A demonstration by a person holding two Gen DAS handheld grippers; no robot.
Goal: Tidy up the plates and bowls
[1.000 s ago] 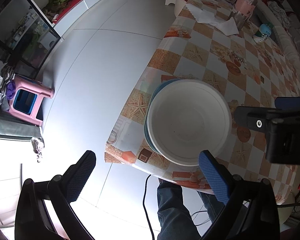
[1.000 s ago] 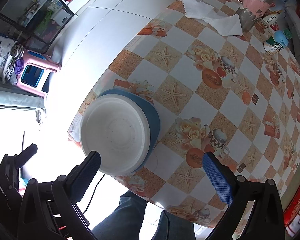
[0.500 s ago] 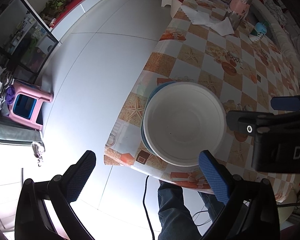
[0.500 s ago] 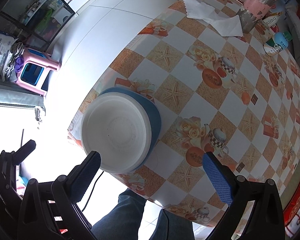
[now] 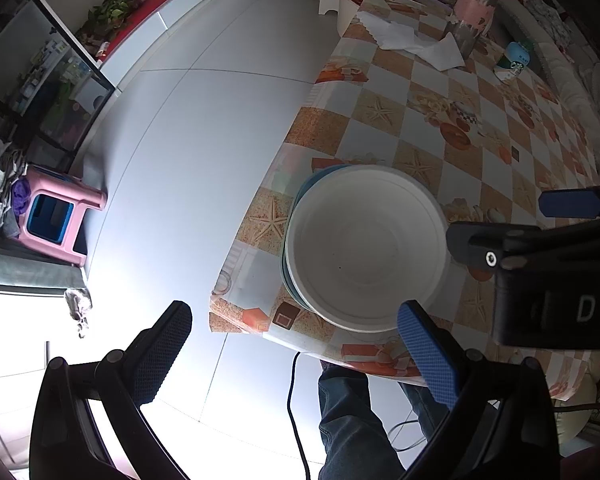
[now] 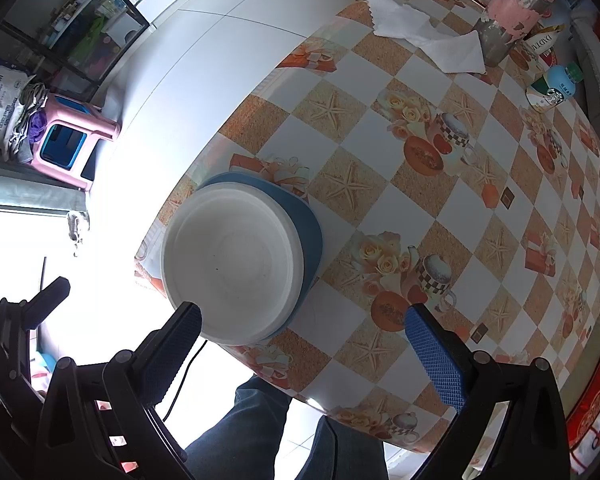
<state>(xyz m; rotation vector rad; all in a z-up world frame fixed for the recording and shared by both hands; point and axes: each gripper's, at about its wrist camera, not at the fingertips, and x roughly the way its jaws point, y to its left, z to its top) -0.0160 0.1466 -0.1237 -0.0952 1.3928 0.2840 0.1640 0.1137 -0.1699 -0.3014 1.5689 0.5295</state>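
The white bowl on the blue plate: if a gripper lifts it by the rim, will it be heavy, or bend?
The white bowl looks thin-walled and matte, like foam or disposable plastic, so it is probably light and its rim may flex under a pinch. It sits loose on the blue plate near the table edge, so a push would likely slide it, perhaps off.

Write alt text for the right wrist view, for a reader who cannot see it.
A round white bowl sits on a blue plate at the corner of a table covered in an orange-and-white checked cloth. The right hand-held gripper hovers open above it, empty, with white paper napkins at the far end.
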